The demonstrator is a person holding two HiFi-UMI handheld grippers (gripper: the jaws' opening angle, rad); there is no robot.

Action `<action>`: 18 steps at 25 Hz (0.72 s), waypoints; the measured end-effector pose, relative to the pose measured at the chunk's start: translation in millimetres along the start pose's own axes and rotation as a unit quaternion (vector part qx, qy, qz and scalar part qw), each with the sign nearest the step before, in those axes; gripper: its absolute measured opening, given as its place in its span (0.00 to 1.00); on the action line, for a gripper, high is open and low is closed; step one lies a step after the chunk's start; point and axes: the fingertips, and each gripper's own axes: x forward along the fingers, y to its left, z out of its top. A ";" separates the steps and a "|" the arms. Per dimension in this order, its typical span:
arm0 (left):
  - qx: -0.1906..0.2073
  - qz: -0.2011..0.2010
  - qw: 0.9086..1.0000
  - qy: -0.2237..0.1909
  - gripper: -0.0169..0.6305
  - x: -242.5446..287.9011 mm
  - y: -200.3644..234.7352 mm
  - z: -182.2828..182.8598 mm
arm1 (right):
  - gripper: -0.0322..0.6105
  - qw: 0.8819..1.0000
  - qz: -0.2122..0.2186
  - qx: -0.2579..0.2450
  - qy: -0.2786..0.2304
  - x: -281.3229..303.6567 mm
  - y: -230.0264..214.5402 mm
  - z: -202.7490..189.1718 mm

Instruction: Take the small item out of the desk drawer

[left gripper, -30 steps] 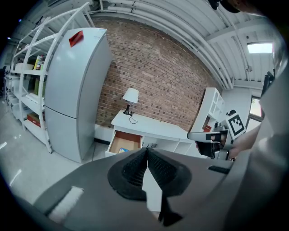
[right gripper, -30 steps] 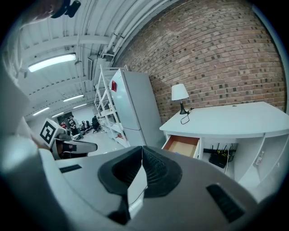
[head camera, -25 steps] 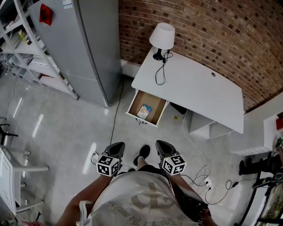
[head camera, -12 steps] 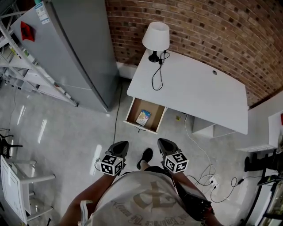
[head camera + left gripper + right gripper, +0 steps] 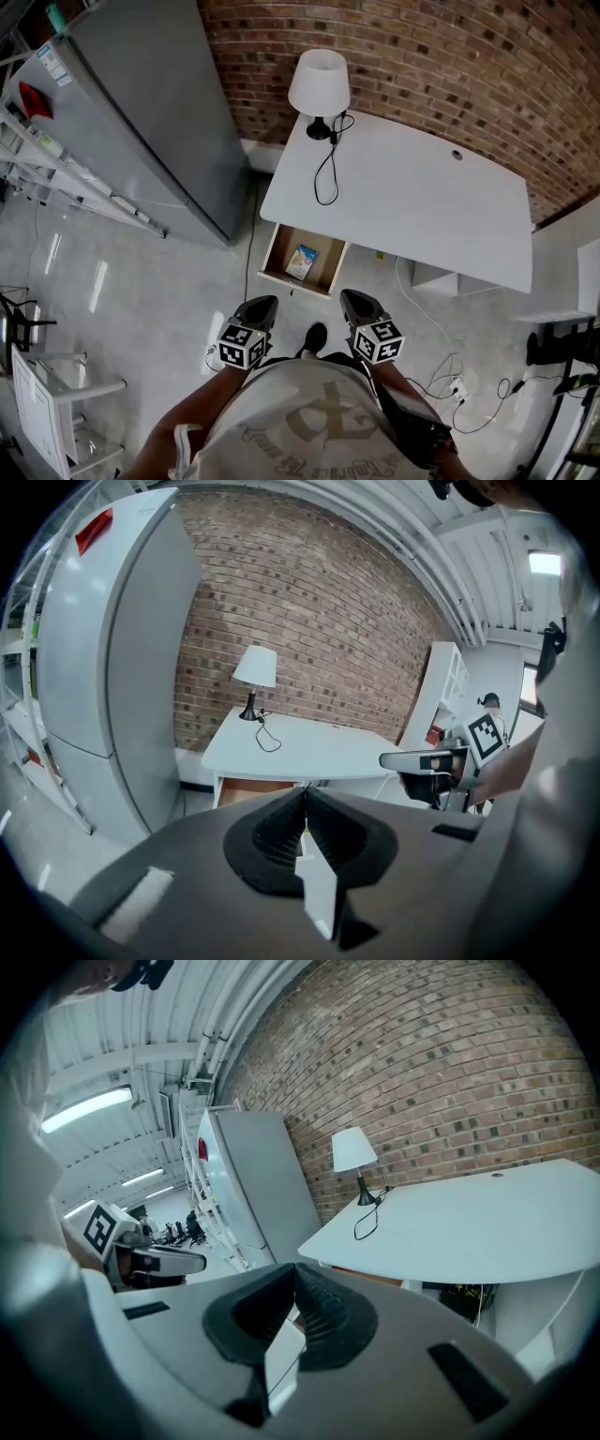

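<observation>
Two grippers sit low in front of the person, side by side and both aimed at the white desk against the brick wall. The left gripper has its jaws pressed together with nothing between them, and the right gripper is closed and empty in the same way. Neither is over the drawer yet.

The drawer hangs under the desk's left end and stands pulled out toward the person, its wooden inside open to view. The small item lies flat on the drawer floor, roughly in the middle and clear of the walls. It looks like a thin, pale packet or card with blue print, though it is too small to say just what it is.

Judging by that shape, it is probably very light and may bend a little, so weight matters less than purchase. Lying flat, it offers no raised side to pinch. A sensible hold would be across one short edge, with one jaw tip slid under it, or after nudging it against a drawer wall so an edge lifts. The jaws need to open only narrowly, and a gentle squeeze should be enough, since a smooth wrapper could slip out sideways.

A lamp and its cord sit on the desktop, away from the drawer.
</observation>
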 end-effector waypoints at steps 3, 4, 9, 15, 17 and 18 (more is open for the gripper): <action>0.006 0.000 1.000 0.005 0.04 14.7 -1.6 10.2 | 0.06 1.000 0.000 0.005 -0.002 6.2 -15.4 7.5; 0.006 0.002 1.000 0.008 0.04 19.2 -1.5 12.3 | 0.06 1.000 0.000 0.007 -0.003 7.8 -20.5 9.3; 0.008 0.008 1.000 0.023 0.04 35.2 -0.4 16.4 | 0.06 1.000 0.004 0.009 0.002 14.0 -37.5 9.9; 0.015 0.008 0.999 0.037 0.04 48.5 -3.4 19.0 | 0.06 1.000 0.009 0.023 0.007 14.7 -46.6 3.7; 0.019 0.010 0.999 0.040 0.04 50.9 -2.2 18.8 | 0.06 1.000 0.010 0.026 0.008 16.7 -47.1 2.0; 0.020 0.010 0.999 0.041 0.04 51.9 -1.8 18.6 | 0.06 1.000 0.010 0.028 0.008 17.4 -46.7 1.6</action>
